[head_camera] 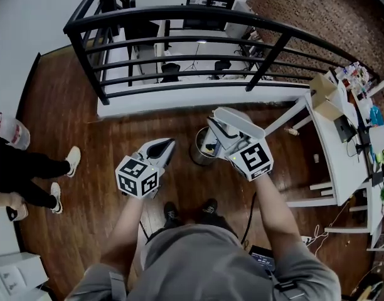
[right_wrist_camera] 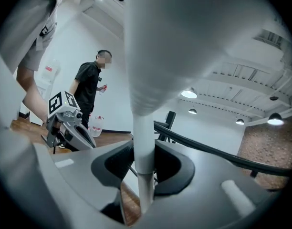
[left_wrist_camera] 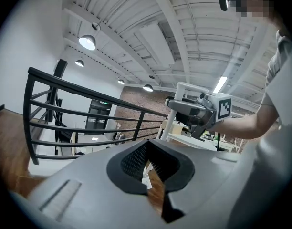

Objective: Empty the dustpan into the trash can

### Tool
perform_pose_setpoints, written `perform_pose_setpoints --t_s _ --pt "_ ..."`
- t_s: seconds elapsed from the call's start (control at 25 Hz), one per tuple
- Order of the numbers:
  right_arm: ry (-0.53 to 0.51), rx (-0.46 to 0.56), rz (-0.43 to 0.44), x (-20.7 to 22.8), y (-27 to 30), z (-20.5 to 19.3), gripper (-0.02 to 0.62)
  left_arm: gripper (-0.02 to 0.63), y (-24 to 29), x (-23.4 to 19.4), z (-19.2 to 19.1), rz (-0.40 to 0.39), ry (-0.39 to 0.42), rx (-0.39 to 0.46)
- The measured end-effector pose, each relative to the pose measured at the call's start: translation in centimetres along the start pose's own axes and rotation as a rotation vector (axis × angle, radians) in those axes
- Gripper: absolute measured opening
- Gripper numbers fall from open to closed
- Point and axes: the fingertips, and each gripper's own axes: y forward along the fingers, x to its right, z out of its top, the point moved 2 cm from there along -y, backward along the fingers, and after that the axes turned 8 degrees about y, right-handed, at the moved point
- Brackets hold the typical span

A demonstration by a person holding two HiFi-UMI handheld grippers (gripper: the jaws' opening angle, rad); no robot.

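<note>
Grey dustpan handle [right_wrist_camera: 145, 128] tight betw. jaws of R claw [right_wrist_camera: 145, 162]

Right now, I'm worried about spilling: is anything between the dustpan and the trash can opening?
Nothing visible does. The dustpan, held in the jaws of the right gripper, hangs beside the trash can; the left gripper is on the can's other side.

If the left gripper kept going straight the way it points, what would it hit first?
Most likely the black railing: the left gripper looks straight at its bars in its own view. The trash can sits lower and off to its right, though depth is hard to judge.
</note>
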Motion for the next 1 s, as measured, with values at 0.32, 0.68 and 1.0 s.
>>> perform_pose_setpoints --t_s 0.32,0.68,1.0 --pt "0.022 0.018 0.094 -2.1 -1.8 -0.8 0.113 0.005 -1.8 3.0 -0.6 0.055 -0.017 -0.002" --pt "0.084 0.037 0.143 -3.4 -3.9 -1.1 0.118 0.005 -5.8 7.4 -0.7 0.042 0.019 -0.036" --pt "0.217 -0.001 0.067 -5.5 -3.1 -2.1 0.138 0.005 -10.8 5.5 -0.7 -0.021 0.021 0.005"
